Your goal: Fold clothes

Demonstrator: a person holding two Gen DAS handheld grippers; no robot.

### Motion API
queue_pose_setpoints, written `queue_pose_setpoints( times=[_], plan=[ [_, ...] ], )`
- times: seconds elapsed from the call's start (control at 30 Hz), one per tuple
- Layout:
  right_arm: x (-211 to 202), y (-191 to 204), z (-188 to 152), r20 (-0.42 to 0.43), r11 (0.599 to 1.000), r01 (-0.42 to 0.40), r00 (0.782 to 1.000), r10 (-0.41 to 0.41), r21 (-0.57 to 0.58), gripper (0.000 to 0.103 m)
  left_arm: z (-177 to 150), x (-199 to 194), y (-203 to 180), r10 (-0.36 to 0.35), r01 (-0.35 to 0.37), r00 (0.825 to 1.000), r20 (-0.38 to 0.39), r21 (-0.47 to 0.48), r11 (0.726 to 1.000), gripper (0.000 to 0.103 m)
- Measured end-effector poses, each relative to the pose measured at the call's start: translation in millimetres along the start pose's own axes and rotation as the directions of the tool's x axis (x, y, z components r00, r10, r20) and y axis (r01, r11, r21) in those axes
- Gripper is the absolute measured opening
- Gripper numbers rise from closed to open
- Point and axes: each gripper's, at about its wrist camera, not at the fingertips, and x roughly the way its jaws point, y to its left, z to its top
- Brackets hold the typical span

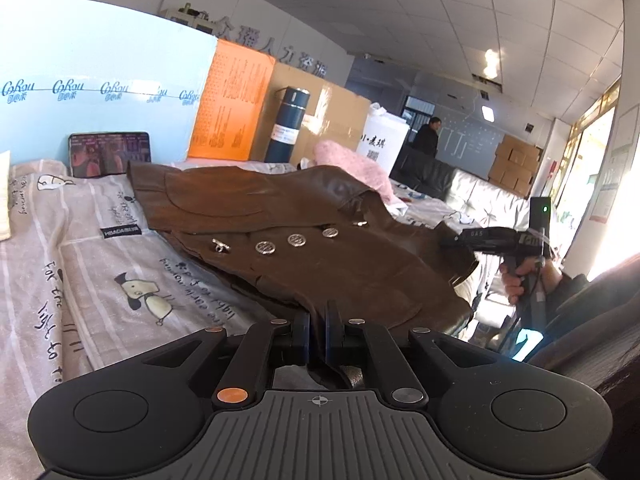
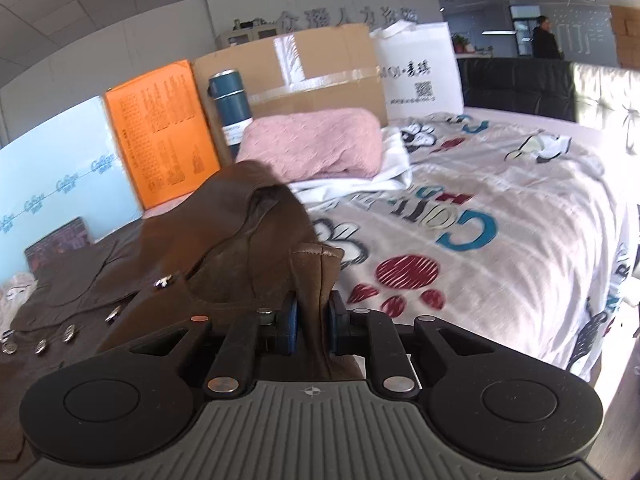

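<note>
Now, garment: a brown leather-look jacket (image 1: 304,216) lies spread on the bed's printed sheet (image 1: 120,280), its row of silver buttons (image 1: 297,240) facing up.
Left gripper (image 1: 317,334): fingers pressed nearly together, pinching the jacket's near hem edge.
Right gripper (image 2: 313,320): blue pads (image 2: 291,320) clamped on a stitched, doubled-over edge of the jacket, probably a cuff or hem corner, which is lifted off the bed so the cloth rises in a ridge.
Neighbours: a folded pink knit (image 2: 316,142) sits on white cloth (image 2: 394,160) just beyond the jacket; a dark blue flask (image 2: 232,108) and a cardboard box (image 2: 320,72) stand behind it.
Handling, as I judge it: heavier and stiffer than ordinary cloth, with a smooth face that may slide on itself; it should hold broad creases, not sharp ones.
Where to hold: stitched seams, hem and cuff give the firmest bite; keep clear of the buttons, which could catch between the pads.
Risk: if one pinch slips, the weight could drag the fold askew.
</note>
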Motion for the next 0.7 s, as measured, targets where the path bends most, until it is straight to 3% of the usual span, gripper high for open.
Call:
queue_pose_setpoints(
  times=[0.07, 0.1, 0.17, 0.2, 0.23, 0.27, 0.37, 0.43, 0.5, 0.6, 0.7],
  plan=[
    [7.1, -8.4, 6.0, -0.020, 1.000, 0.025, 0.999, -0.025, -0.009, 0.022, -1.8, 2.5, 4.9, 0.013, -0.014, 1.000, -0.026, -0.008, 1.000, 0.014],
    [10.0, -9.3, 7.8, -0.021, 0.998, 0.052, 0.998, -0.052, -0.025, 0.025, -0.7, 2.9, 9.1, 0.018, -0.018, 0.999, -0.026, -0.014, 1.000, 0.022],
    [14.2, -9.2, 12.2, -0.006, 0.992, 0.107, 0.994, -0.108, -0.062, 0.038, 5.3, 0.6, 16.8, 0.055, -0.055, 0.998, 0.002, -0.031, 0.998, 0.062],
    [13.8, -9.7, 17.0, 0.016, 0.994, 0.095, 0.995, -0.094, -0.056, 0.044, 9.5, -2.1, 21.4, 0.072, -0.070, 0.997, 0.033, -0.044, 0.997, 0.090],
    [13.2, -10.4, 21.8, 0.038, 0.996, 0.080, 0.996, -0.078, -0.049, 0.060, 15.3, -3.6, 26.6, 0.081, -0.077, 0.995, 0.061, -0.059, 0.995, 0.093],
    [12.7, -11.0, 26.7, 0.061, 0.997, 0.065, 0.996, -0.062, -0.042, 0.069, 24.6, -3.4, 33.8, 0.096, -0.090, 0.992, 0.081, -0.079, 0.993, 0.093],
    [20.7, -5.6, 46.2, 0.094, 1.000, -0.008, 0.996, 0.008, -0.007, 0.074, 52.1, 8.0, 58.9, 0.132, -0.112, 0.981, 0.143, -0.137, 0.984, 0.093],
    [36.0, 0.5, 57.7, 0.088, 0.999, -0.044, 0.995, 0.041, 0.026, 0.076, 70.2, 27.1, 84.8, 0.144, -0.108, 0.979, 0.146, -0.231, 0.967, 0.093],
    [55.0, 7.4, 68.9, 0.073, 0.995, -0.074, 0.995, 0.069, 0.067, 0.076, 85.8, 51.0, 110.8, 0.181, -0.130, 0.975, 0.131, -0.327, 0.936, 0.093],
    [83.7, 18.5, 83.6, 0.049, 0.988, -0.108, 0.993, 0.103, 0.110, 0.076, 100.4, 92.0, 152.6, 0.146, -0.082, 0.983, 0.108, -0.454, 0.887, 0.093],
    [111.5, 28.5, 89.7, 0.011, 0.989, -0.092, 0.996, 0.091, 0.118, 0.076, 103.0, 131.0, 187.6, 0.136, -0.087, 0.990, 0.044, -0.570, 0.817, 0.092]
  ],
)
